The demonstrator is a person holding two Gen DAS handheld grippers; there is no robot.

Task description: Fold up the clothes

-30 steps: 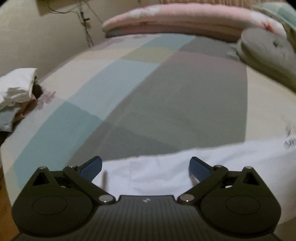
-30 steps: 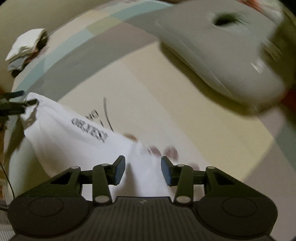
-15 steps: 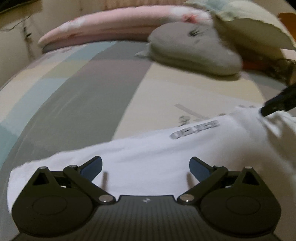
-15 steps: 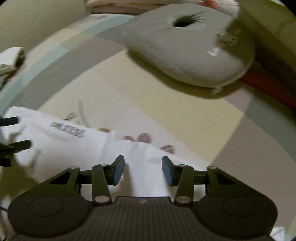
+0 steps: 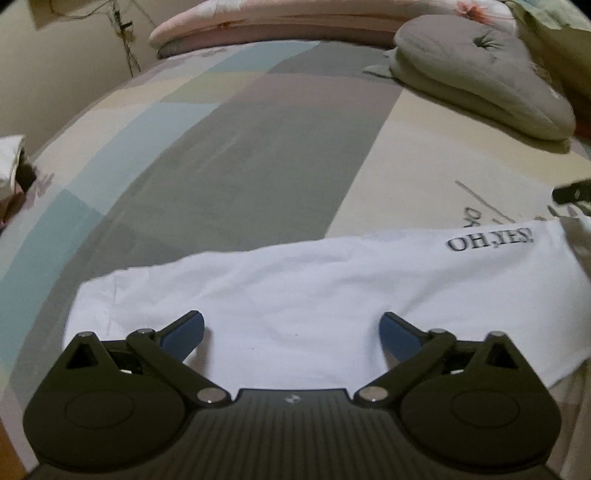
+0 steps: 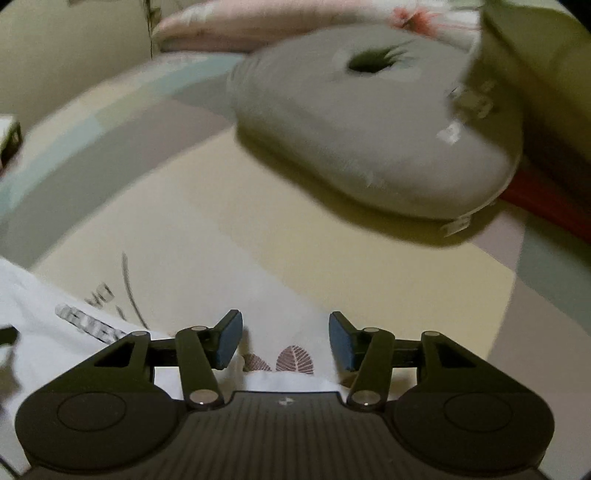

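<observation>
- A white garment (image 5: 314,291) lies spread in a long flat band across the lower half of the left wrist view, on a bed. Black lettering reading "OH,YES!" (image 5: 490,242) sits near its right end.
- In the right wrist view the same white cloth fills the lower left corner, its lettering blurred, and runs under the tool's fingers.
- The left gripper (image 5: 291,332) hovers over the near edge of the garment with its blue-padded fingers spread wide apart, holding nothing.
- The right gripper (image 6: 285,339) has its fingers parted too, with white cloth and a leaf print on the sheet visible in the gap; nothing is pinched. Its dark tip also shows at the right edge of the left wrist view, just above the garment's right end.
- The bedsheet (image 5: 258,155) is a patchwork of grey, pale blue, cream and mauve blocks.
- A grey tufted cushion (image 5: 480,85) rests on the bed at upper right, well apart from the garment. It looms large and blurred in the right wrist view.
- A pink folded quilt (image 5: 295,22) lies along the top of the frame.
- A pile of pale cloth (image 5: 9,158) sits at the far left edge.
</observation>
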